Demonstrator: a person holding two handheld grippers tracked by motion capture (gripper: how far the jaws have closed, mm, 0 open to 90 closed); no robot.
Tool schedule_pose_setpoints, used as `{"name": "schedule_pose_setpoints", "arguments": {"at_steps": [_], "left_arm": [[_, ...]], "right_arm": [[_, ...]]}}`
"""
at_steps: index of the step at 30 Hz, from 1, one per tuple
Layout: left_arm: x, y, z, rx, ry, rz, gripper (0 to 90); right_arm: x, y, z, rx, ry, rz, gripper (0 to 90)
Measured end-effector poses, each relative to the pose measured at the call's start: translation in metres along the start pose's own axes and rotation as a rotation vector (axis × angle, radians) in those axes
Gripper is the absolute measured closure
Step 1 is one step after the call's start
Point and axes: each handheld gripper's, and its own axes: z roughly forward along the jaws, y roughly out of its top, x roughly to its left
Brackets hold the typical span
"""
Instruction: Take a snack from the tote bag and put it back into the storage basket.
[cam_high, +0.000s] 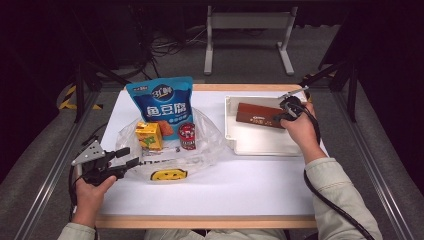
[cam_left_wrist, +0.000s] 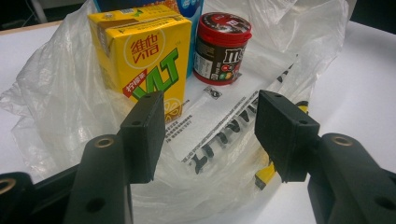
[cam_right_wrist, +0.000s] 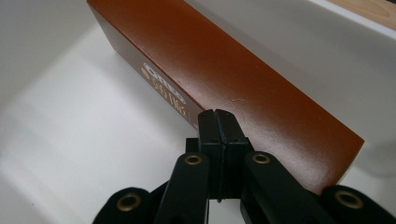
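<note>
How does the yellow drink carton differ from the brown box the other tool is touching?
The yellow drink carton stands upright on the clear plastic bag; the brown box lies flat in the white tray. The carton is squat, the box long and slim. Both are printed rectangular packages.

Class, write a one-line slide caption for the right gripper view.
Shut right gripper poised against a brown box lying in a white tray.

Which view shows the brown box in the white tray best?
The right gripper view: the brown box is close, its top and printed side clear. The high view shows it small, lying in the white tray.
</note>
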Motion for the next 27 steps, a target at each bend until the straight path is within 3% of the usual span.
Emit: {"name": "schedule_pose_setpoints", "arguments": {"at_steps": [17, 27], "left_arm": [[0.0005, -0.0004, -0.0012, 0.002, 0.004, 0.003, 43.7], [0.0006, -0.001, -0.0021, -0.002, 0.005, -0.002, 43.7]], "right_arm": [[-0.0075, 0.0042, 0.0078, -0.038, -0.055, 0.018, 90.0], [-0.007, 0.0064, 0.0046, -0.045, -0.031, 0.034, 85.5]]}}
